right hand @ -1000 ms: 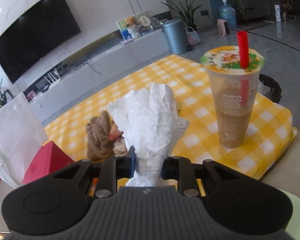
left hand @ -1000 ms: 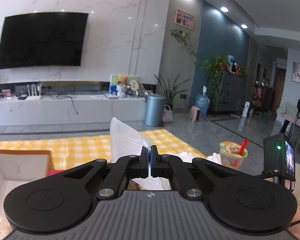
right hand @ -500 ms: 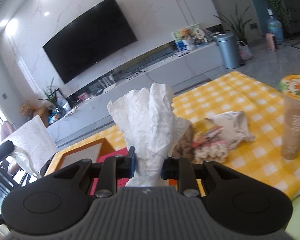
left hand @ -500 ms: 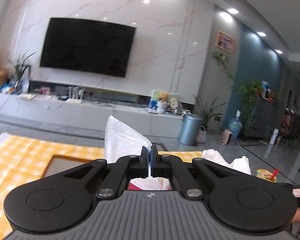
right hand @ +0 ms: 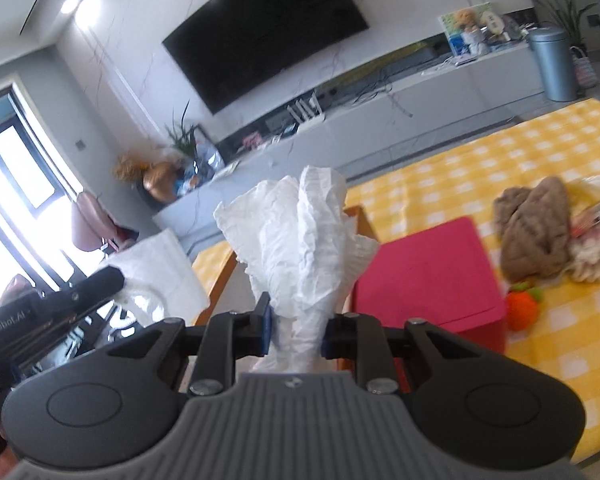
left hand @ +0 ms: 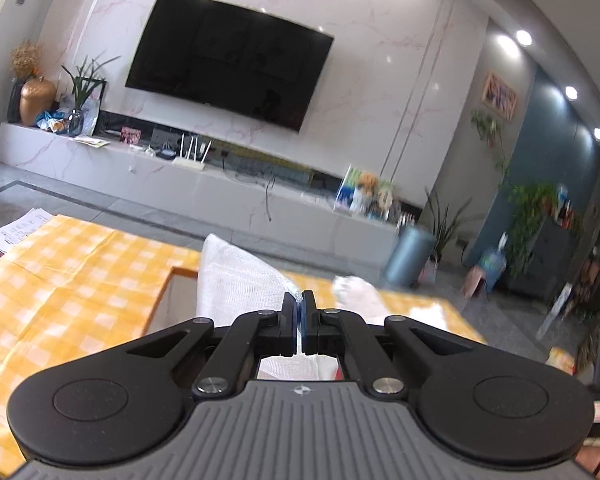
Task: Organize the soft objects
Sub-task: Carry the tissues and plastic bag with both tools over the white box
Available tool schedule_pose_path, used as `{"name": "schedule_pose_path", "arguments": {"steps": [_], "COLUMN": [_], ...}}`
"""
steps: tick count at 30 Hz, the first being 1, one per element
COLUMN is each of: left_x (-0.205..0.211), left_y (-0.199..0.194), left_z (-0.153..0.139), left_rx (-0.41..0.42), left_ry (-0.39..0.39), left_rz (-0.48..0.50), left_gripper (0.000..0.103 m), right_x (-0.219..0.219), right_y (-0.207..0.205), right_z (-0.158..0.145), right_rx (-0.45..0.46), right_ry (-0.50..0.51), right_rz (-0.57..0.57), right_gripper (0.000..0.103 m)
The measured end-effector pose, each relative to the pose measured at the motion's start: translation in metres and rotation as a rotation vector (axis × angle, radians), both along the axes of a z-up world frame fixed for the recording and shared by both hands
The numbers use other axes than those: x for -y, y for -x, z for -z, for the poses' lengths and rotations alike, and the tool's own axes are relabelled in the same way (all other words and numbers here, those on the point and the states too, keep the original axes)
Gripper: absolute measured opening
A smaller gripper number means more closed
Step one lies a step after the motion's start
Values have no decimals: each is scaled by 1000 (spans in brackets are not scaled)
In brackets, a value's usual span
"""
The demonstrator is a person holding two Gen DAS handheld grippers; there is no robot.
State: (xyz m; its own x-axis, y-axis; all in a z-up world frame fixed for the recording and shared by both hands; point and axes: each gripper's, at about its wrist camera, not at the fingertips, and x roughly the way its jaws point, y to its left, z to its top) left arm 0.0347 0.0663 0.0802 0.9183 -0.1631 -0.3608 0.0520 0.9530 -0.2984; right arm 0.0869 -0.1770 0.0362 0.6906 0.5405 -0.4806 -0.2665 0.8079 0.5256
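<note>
My left gripper (left hand: 299, 304) is shut on a flat white textured bag (left hand: 236, 282) and holds it above a wooden-rimmed box (left hand: 168, 280). The same bag (right hand: 156, 276) shows at the left of the right wrist view, with the left gripper (right hand: 100, 284) on it. My right gripper (right hand: 296, 320) is shut on a crumpled white tissue (right hand: 300, 232), held upright over the box edge (right hand: 220, 280). A brown knitted piece (right hand: 536, 228), a cream knitted piece (right hand: 592, 256) and a small orange toy (right hand: 522, 310) lie on the yellow checked tablecloth (right hand: 480, 168).
A red box (right hand: 428, 276) stands right of the wooden box. A stack of papers (left hand: 16, 228) lies at the table's far left edge. A TV wall, a low white cabinet (left hand: 204, 196) and a grey bin (left hand: 408, 256) stand beyond the table.
Both grippers have swung to the left with their loads. The drink cup has left the right wrist view, and the red box and the wooden box have come into it.
</note>
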Motion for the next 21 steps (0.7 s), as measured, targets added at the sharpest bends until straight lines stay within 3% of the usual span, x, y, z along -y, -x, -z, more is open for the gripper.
{"name": "schedule_pose_path", "arguments": {"steps": [4,8,15,21], "left_x": [-5,-13,-21,-15], "left_y": [-1,-3,-6,-13], "left_z": [7,16,21,18], "left_rx": [3,-20,-29,37], "left_ry": [-68,-73,-71,-120], "left_rz": [-44,-56,-76,-95], "left_gripper": [2,2,2,2], "right_x": [-35,-56,-75,-88], "right_y": [-13,-27,-45,-54], "right_z": [14,28,34,26], "right_rx": [-39,-101,-119,-96], "right_ry": [77,152,224,284], "right_rz": [-41,-30,-41,-49], "right_gripper": [21,21,21,20]}}
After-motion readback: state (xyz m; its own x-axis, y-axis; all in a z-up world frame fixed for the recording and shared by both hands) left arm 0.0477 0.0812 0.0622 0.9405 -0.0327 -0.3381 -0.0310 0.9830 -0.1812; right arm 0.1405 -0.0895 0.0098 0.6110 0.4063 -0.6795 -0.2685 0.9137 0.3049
